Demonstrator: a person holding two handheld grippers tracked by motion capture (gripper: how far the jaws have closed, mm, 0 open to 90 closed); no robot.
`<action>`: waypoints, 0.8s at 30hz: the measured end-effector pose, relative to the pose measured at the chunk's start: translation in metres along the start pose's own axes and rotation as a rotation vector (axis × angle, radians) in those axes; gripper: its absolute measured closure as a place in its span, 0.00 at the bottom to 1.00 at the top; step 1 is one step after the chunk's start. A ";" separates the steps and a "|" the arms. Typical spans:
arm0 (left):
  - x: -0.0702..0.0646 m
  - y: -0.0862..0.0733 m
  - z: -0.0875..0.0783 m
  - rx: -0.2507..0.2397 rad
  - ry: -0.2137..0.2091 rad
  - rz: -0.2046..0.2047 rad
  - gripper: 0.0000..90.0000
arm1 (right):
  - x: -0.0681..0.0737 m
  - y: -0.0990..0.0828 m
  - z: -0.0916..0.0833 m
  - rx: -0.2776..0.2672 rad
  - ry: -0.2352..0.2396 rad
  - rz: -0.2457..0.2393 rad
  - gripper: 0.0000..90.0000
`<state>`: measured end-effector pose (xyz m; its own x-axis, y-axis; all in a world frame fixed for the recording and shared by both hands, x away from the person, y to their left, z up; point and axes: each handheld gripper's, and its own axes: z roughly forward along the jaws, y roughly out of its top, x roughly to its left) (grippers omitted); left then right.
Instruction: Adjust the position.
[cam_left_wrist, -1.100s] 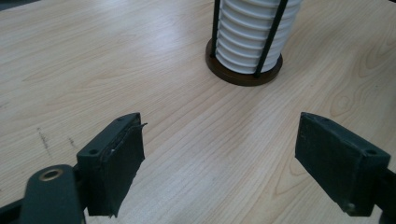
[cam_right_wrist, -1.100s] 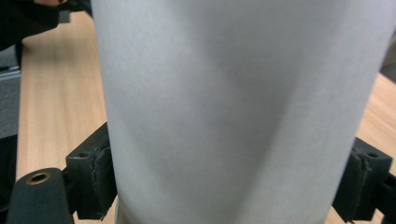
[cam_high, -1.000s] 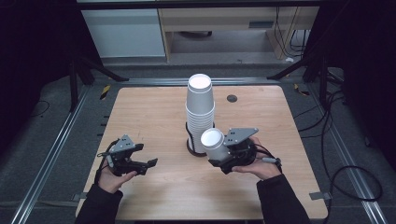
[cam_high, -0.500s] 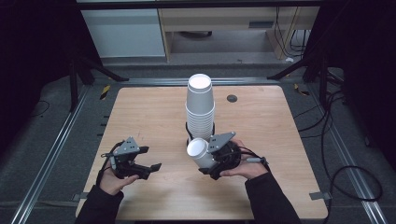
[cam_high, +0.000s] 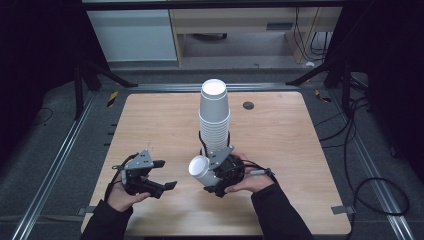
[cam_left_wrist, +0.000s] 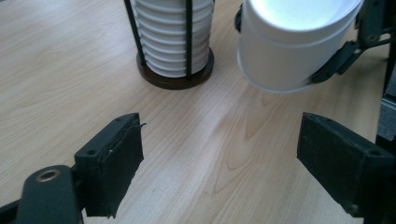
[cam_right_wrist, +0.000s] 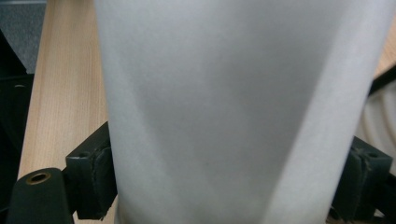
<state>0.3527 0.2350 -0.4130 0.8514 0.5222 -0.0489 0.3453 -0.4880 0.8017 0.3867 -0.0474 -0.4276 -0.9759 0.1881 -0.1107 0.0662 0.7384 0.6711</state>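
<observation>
A tall stack of upside-down white paper cups (cam_high: 214, 112) stands in a black wire holder on a dark round base (cam_left_wrist: 175, 79) at the table's middle. Just in front of it my right gripper (cam_high: 211, 178) is shut on a single white cup (cam_high: 200, 170), tilted with its bottom pointing left. In the right gripper view this cup (cam_right_wrist: 233, 112) sits squeezed between both pads (cam_right_wrist: 93, 177). To the left, my left gripper (cam_high: 166, 174) is open and empty above the wood. Its view faces the held cup (cam_left_wrist: 289, 42), which hangs a short way beyond its fingers (cam_left_wrist: 116, 163).
The wooden table (cam_high: 150, 120) has a small dark cable hole (cam_high: 248, 105) at the back right. Metal rails (cam_high: 65, 150) and cables run along the floor on both sides. White and wooden cabinets (cam_high: 135, 35) stand behind the table.
My right gripper has carried the cup left and nearer the person, away from the stack, tipping it over to the left. My left gripper has shifted right toward it, still open.
</observation>
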 end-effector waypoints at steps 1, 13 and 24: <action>-0.001 0.001 0.000 -0.001 -0.004 0.001 0.16 | 0.001 0.001 0.002 0.007 0.001 -0.007 0.15; -0.011 0.006 0.003 0.003 -0.063 0.035 0.15 | 0.011 0.017 0.027 0.048 0.025 -0.075 0.15; -0.015 0.007 0.011 0.043 -0.083 0.040 0.15 | 0.020 0.032 0.043 0.083 0.041 -0.134 0.15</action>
<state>0.3471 0.2161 -0.4137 0.8940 0.4428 -0.0681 0.3256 -0.5379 0.7776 0.3787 0.0084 -0.4398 -0.9846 0.0589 -0.1645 -0.0503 0.8061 0.5896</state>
